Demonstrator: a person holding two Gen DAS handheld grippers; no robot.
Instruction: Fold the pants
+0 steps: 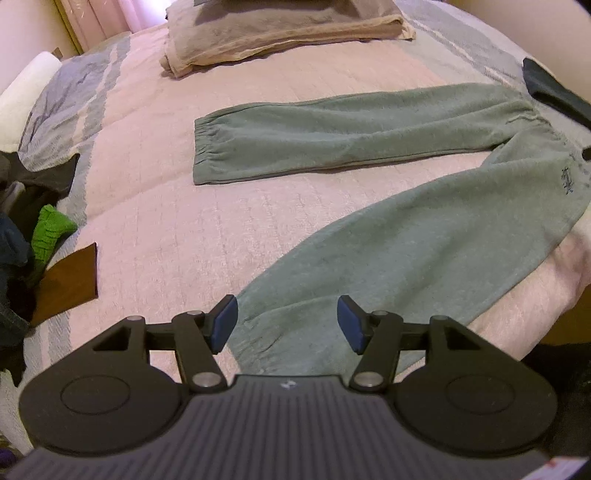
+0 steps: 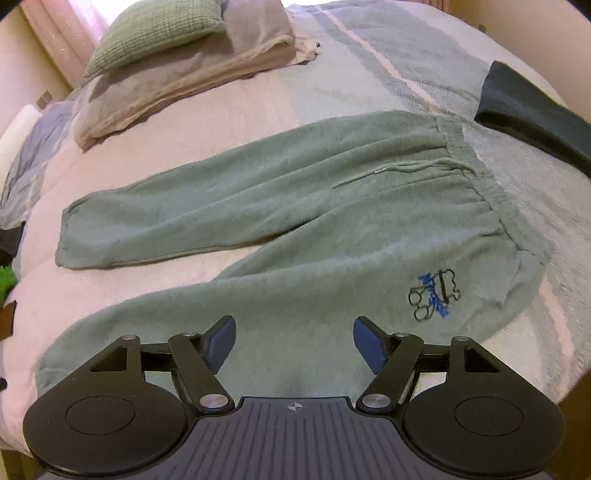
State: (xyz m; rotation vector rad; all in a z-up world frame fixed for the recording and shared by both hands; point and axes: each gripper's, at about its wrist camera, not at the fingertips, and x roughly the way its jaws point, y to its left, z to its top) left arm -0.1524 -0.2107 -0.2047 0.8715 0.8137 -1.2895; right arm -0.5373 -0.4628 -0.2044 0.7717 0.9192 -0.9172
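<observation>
Green sweatpants (image 2: 314,221) lie spread on the bed (image 1: 155,221), legs splayed left. Left gripper (image 1: 286,321) and right gripper (image 2: 293,345) hover spread, empty. Fabric is probably soft, limp; grasp the near cuff and waistband (image 2: 476,177).

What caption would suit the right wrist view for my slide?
Open right gripper poised above green sweatpants spread flat on a striped bedspread, legs apart, waistband to the right.

One pair of green pants (image 2: 295,229) at centre, two legs spread. One folded beige blanket (image 2: 177,88) at eleven o'clock, one green pillow (image 2: 155,33) atop. One dark garment (image 2: 532,107) at two o'clock.
</observation>
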